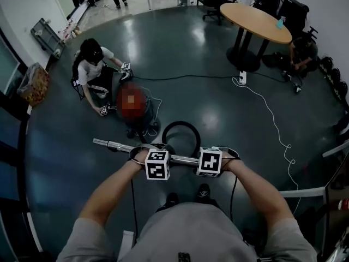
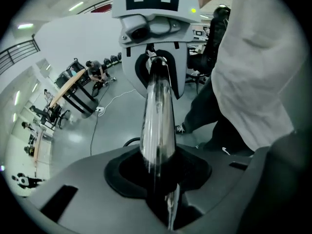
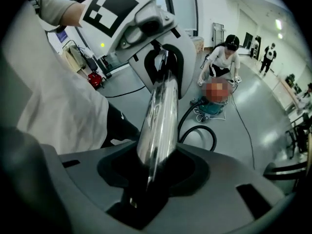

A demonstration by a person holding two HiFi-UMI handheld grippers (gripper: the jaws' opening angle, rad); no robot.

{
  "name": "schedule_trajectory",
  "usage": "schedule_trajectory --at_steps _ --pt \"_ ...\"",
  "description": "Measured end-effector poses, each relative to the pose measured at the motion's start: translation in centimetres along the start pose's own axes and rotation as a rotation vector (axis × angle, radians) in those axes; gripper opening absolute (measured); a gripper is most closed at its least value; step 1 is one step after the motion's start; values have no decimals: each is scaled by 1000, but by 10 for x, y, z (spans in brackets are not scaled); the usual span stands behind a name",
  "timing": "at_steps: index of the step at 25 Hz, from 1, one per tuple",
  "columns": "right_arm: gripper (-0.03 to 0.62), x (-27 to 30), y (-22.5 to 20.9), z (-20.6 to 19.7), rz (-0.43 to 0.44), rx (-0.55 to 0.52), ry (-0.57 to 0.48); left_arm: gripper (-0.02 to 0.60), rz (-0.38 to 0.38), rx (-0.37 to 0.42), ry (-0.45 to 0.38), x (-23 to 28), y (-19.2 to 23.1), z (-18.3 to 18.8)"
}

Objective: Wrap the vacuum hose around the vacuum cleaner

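i have my left tool [image 1: 155,157] and right tool [image 1: 210,160] both clamped on the chrome wand [image 1: 117,146], which lies level across my front. the black vacuum hose [image 1: 180,123] loops on the floor [image 1: 218,102] just beyond it, near the vacuum cleaner [image 1: 144,118] beside a crouching person [image 1: 92,64].

**Hose unwrapped, wand raised**

The chrome wand [image 1: 117,146] is held level above the floor. The black hose [image 1: 180,123] forms one open loop beyond it. The teal vacuum cleaner [image 3: 212,110] stands upright nearby, with no hose around it.
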State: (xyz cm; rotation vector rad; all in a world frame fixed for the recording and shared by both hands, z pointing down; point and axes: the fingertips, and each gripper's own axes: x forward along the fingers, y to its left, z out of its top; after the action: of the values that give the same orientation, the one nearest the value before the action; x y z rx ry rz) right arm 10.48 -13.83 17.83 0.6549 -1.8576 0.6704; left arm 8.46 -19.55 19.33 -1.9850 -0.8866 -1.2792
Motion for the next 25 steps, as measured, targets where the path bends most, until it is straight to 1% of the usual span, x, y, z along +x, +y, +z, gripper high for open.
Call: schedule_trajectory --at_steps 5,7,9,11,13,16,18,21,23,25 --pt "167 -12 -25 -13 -85 -132 -4 135 53 -154 -14 12 8 5" --pt "167 -20 -40 -21 -152 -174 -12 135 57 -242 -23 19 8 4" --pt "167 -30 -55 -32 -219 -197 -18 135 69 -332 -39 24 13 7" --pt "169 -39 -67 -45 -258 -209 -25 135 89 -391 -46 28 19 11" --pt "169 -46 -72 -59 -286 -226 -26 135 106 -412 -38 34 23 18" --pt "169 -57 -75 -76 -325 -229 -41 135 127 -408 -26 41 29 31" --pt "170 -65 -78 -87 -367 -237 -42 135 138 -410 -21 44 33 40" --pt "169 -80 -88 -105 -442 -256 -28 135 146 -457 -5 50 36 43" --pt "169 -93 -96 -116 -461 -217 -64 135 154 -513 0 51 38 41" --pt "170 -102 -101 -125 -448 -132 -136 135 170 -565 -5 48 37 41"
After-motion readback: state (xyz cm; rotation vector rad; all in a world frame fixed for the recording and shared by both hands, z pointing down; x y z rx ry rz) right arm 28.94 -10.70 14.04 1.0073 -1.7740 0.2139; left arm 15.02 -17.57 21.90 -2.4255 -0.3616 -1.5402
